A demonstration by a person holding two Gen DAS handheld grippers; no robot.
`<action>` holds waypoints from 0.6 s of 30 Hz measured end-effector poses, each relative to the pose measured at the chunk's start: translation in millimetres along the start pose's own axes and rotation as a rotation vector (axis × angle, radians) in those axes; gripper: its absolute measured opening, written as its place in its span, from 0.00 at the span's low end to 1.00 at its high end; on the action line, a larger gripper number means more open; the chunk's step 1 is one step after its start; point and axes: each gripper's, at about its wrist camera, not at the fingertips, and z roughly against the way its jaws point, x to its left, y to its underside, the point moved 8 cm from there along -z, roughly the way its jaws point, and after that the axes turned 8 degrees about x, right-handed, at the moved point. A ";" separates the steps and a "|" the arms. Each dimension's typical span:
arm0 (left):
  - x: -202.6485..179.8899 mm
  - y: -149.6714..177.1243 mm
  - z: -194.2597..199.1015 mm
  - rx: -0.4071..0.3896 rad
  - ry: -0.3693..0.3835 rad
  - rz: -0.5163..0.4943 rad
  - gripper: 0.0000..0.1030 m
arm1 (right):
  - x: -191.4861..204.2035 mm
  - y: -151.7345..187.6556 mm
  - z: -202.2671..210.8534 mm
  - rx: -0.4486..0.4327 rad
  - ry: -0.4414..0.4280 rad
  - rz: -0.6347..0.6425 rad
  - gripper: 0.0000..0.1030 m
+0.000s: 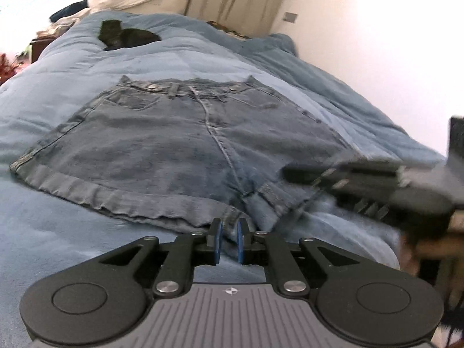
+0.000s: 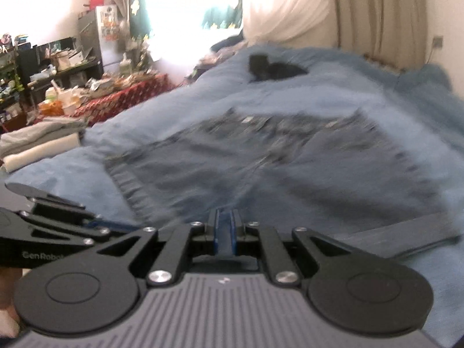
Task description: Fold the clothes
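Note:
Denim shorts (image 1: 179, 145) lie flat on a blue bedspread (image 1: 72, 66), waistband away from me and leg hems toward me. My left gripper (image 1: 228, 224) sits at the near hem beside the crotch, with only a narrow slit between its blue pads. Cloth lies right at its tips, and I cannot tell whether it is pinched. My right gripper (image 1: 287, 172) reaches in from the right, low over the shorts' right leg, and is blurred. In its own view the right gripper (image 2: 224, 214) is nearly closed and faces the blurred shorts (image 2: 275, 168), with the left gripper (image 2: 136, 227) at lower left.
A black garment (image 1: 124, 36) lies near the head of the bed. Folded clothes (image 2: 40, 142) are stacked at the bed's left edge, next to a cluttered table with a red cloth (image 2: 124, 95). A white wall (image 1: 362, 43) runs along the right side, with curtains behind.

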 end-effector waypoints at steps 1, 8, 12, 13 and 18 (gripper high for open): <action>3.2 0.4 1.1 -0.003 -0.011 0.006 0.08 | 6.0 4.8 -10.4 0.029 0.001 -0.004 0.09; 24.0 7.3 4.0 0.005 -0.033 0.029 0.08 | 13.3 42.7 -21.1 0.084 0.036 -0.102 0.09; 30.4 9.0 1.6 0.014 -0.023 0.042 0.08 | 13.7 41.9 -1.6 0.047 0.029 -0.110 0.09; 30.9 9.3 0.9 0.014 -0.020 0.042 0.08 | 15.1 39.3 3.3 0.026 0.031 -0.101 0.09; 30.9 8.5 -3.1 0.017 -0.010 0.039 0.09 | 28.3 25.2 -1.8 -0.004 0.044 -0.042 0.11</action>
